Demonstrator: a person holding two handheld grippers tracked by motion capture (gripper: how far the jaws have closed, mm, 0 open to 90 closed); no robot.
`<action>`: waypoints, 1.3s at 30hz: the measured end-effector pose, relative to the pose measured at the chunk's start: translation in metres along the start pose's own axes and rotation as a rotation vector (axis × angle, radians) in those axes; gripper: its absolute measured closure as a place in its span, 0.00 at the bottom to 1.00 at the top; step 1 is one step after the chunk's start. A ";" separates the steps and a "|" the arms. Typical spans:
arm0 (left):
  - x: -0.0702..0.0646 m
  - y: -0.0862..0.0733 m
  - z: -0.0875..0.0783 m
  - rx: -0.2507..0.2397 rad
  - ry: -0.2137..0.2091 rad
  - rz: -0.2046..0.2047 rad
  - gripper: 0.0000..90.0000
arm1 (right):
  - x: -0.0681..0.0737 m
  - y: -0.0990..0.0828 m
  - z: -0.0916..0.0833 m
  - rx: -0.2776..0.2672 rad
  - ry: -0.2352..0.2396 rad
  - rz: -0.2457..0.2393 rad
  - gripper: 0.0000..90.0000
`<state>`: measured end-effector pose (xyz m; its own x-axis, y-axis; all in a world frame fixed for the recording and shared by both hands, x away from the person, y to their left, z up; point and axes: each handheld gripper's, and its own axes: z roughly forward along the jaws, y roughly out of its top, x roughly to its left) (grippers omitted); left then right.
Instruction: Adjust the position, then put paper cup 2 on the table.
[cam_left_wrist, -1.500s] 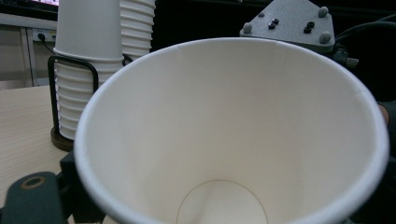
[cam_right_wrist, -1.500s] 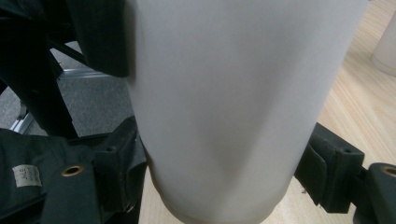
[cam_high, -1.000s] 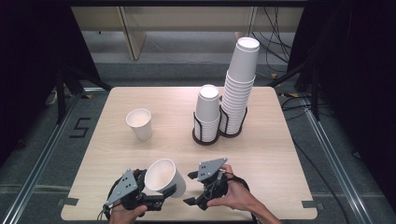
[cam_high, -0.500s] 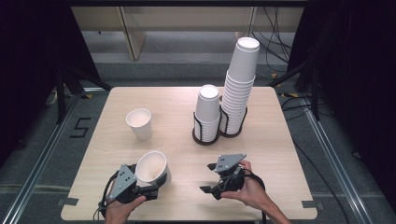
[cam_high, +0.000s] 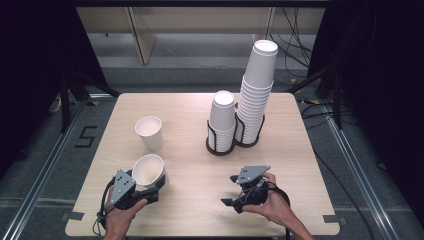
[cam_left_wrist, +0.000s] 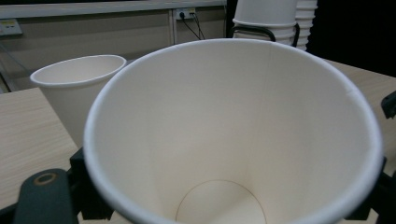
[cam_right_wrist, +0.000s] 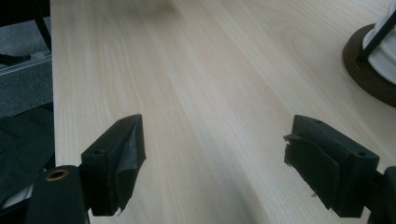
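Fingers of the left gripper (cam_high: 145, 186) are closed on the paper cup (cam_high: 148, 171), which sits tipped with its open mouth toward the hand near the front-left part of the table (cam_high: 200, 210). In the left gripper view the cup (cam_left_wrist: 233, 135) is close in front of the camera; the black jaws flank its lower wall on both sides, though the rim hides exactly where the pads press, so I can only judge that they clamp near the base. The right gripper (cam_high: 234, 192) holds nothing: in its own view both pads (cam_right_wrist: 119, 163) stand wide apart over bare wood.

A second cup (cam_high: 149, 132) stands upright a little farther back on the table, apart from the held one. Two stacks of cups (cam_high: 250, 100) stand in black wire holders (cam_high: 220, 145) near the middle of the far half.

The held cup looks very light and thin-walled. It will likely dent or go oval under a hard squeeze, and its smooth surface may slip if the grip is loose. The stiffest places are probably the rolled rim and the bottom ring, so holding low across the base, as now, seems sound.
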<state>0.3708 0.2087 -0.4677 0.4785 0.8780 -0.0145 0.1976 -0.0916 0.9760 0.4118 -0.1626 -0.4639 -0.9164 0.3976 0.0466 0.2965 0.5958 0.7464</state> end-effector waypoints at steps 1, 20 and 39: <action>0.001 0.000 0.000 -0.002 0.004 -0.001 0.17 | 0.001 -0.001 0.000 -0.002 -0.003 0.017 0.22; 0.017 -0.004 0.000 -0.005 0.043 -0.022 0.16 | -0.007 -0.003 -0.004 0.001 -0.047 0.032 0.20; 0.026 -0.002 0.018 0.030 0.067 -0.024 0.16 | -0.009 -0.004 -0.003 0.011 -0.064 0.044 0.21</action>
<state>0.3983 0.2236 -0.4738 0.4154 0.9094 -0.0225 0.2349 -0.0834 0.9684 0.4177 -0.1706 -0.4656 -0.8834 0.4671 0.0371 0.3397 0.5838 0.7374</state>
